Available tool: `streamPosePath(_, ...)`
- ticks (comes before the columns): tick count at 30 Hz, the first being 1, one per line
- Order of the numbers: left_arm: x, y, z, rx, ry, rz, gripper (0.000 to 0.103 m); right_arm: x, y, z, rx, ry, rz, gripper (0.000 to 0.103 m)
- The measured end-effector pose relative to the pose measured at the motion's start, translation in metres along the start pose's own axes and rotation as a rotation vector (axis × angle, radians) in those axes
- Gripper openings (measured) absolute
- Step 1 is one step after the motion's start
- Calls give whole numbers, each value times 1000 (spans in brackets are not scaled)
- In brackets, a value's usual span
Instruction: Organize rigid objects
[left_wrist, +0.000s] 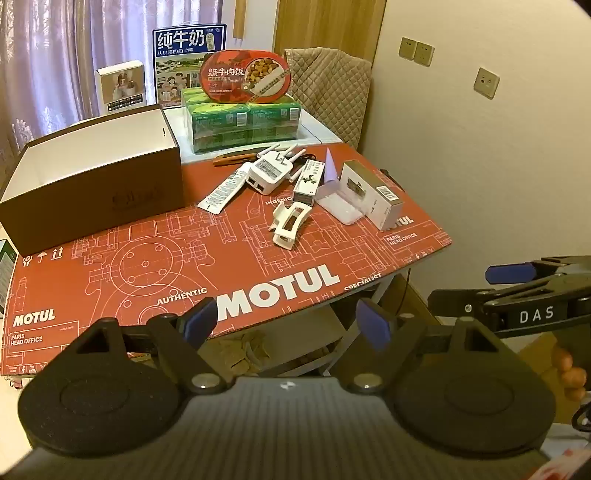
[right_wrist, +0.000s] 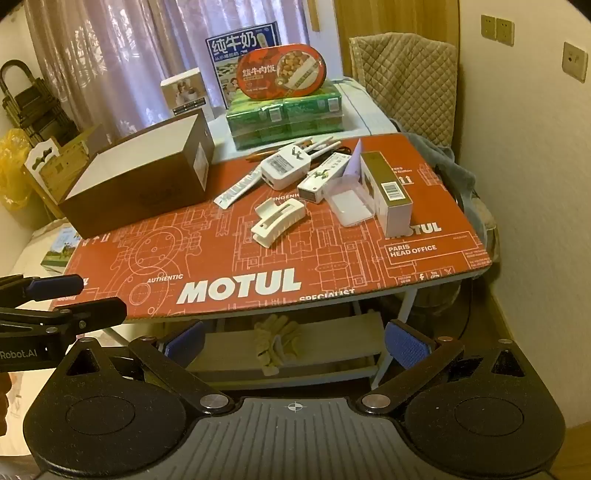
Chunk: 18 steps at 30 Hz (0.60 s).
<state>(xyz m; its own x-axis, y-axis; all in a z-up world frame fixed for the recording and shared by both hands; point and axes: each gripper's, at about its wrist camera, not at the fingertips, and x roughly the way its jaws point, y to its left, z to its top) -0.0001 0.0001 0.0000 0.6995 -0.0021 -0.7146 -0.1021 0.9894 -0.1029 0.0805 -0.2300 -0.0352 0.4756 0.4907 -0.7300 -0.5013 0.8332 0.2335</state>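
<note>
On the red MOTUL mat (left_wrist: 184, 266) (right_wrist: 258, 266) lie a white hair claw clip (left_wrist: 290, 223) (right_wrist: 277, 220), a white plug-in router with antennas (left_wrist: 269, 171) (right_wrist: 286, 166), a flat white sachet (left_wrist: 223, 190) (right_wrist: 238, 190), a small white printed box (left_wrist: 306, 182) (right_wrist: 323, 179), a clear plastic case (left_wrist: 341, 205) (right_wrist: 351, 205) and a gold-and-white carton (left_wrist: 373, 194) (right_wrist: 388, 192). An open brown box (left_wrist: 96, 184) (right_wrist: 147, 184) stands at the mat's left. My left gripper (left_wrist: 288, 321) and right gripper (right_wrist: 295, 341) are both open and empty, held before the table's front edge.
Behind the mat stand green drink packs (left_wrist: 243, 123) (right_wrist: 286, 118) topped by a red food tub (left_wrist: 245, 75) (right_wrist: 282, 70), a blue milk carton (left_wrist: 188, 55) and a small white box (left_wrist: 122, 86). A quilted chair back (left_wrist: 332, 92) and wall are on the right. A shelf with gloves (right_wrist: 277, 343) is under the table.
</note>
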Motion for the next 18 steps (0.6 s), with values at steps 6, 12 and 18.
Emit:
streamPosePath(6,0,0,0,0,6,1,80,0,0,0,0,-2,0,101)
streamPosePath(12,-1,0,0,-1,5,2,80,1,0,0,-1,-2,0,101)
streamPosePath(18,0,0,0,-2,8,0,80,0,1,0,-2,0,-1,101)
